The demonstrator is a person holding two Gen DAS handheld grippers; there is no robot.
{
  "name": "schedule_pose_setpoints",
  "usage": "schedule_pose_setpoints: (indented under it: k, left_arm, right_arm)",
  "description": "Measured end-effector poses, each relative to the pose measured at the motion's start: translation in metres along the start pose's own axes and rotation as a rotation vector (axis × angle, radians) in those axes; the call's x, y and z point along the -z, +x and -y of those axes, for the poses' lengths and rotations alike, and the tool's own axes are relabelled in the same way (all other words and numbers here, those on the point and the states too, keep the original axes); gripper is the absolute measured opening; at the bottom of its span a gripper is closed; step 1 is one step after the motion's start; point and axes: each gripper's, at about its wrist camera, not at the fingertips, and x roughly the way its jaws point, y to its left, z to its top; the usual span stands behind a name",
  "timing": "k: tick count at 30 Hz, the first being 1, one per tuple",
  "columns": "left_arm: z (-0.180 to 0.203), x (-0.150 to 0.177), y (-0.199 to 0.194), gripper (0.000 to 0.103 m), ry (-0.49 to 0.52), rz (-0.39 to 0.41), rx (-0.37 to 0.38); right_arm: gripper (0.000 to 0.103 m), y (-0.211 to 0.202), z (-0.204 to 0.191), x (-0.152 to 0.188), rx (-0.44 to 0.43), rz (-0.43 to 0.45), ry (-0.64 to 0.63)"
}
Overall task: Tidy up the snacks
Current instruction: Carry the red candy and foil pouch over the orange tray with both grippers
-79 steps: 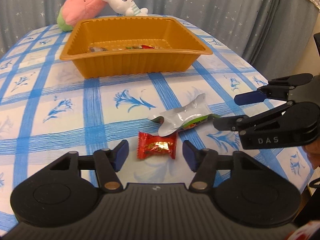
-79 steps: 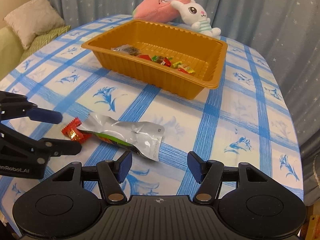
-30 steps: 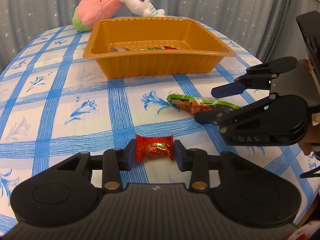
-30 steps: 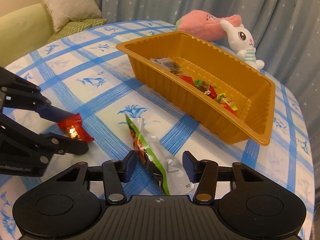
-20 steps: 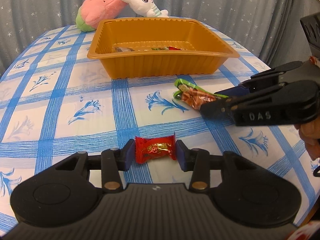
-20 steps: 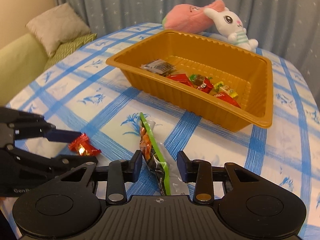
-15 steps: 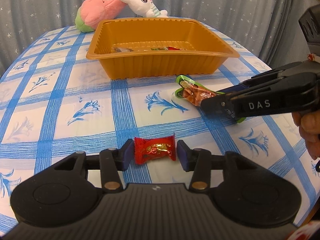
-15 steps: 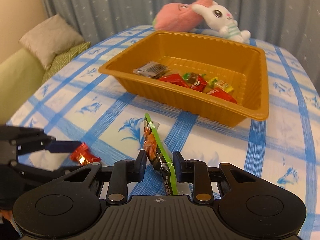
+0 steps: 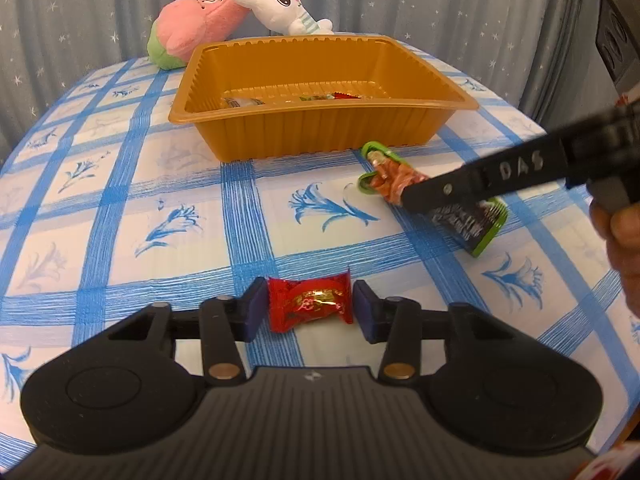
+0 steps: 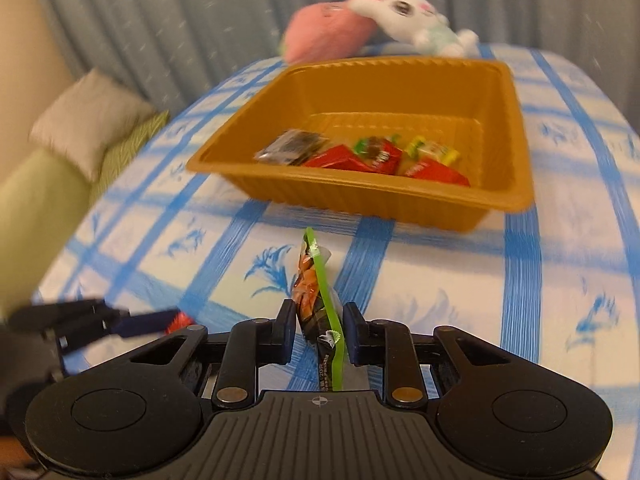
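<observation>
Right gripper (image 10: 318,334) — jaws just closed, now clamping the green-edged snack pouch (image 10: 316,300) on edge, ready for the orange tray (image 10: 516,152) ahead; left gripper (image 9: 310,310) brackets the red candy (image 9: 310,304), grip uncertain.

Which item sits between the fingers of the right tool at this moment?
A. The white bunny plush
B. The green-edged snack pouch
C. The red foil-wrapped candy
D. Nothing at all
B. In the right wrist view the right tool is shut on the green-edged snack pouch, held edge-up between its pads, while the red candy lies between the fingers of the left tool.
</observation>
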Motion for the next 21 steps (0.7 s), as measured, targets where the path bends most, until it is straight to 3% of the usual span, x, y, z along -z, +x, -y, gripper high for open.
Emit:
schedule_pose_setpoints:
  k: [2,5,21]
  left_arm:
    - [0.0,-0.001,0.0,0.031,-0.002,0.002,0.004]
    - [0.0,-0.001,0.0,0.029,-0.007,0.001,0.01]
    - [-0.007,-0.021,-0.012,0.029,-0.055,0.069,0.01]
  right_arm:
    - [0.025,-0.002,0.004,-0.002,-0.005,0.004,0.037]
    - [0.024,-0.005,0.004,-0.003,-0.004,0.013,0.04]
    - [0.024,-0.021,-0.001,-0.008,-0.01,0.075,0.048]
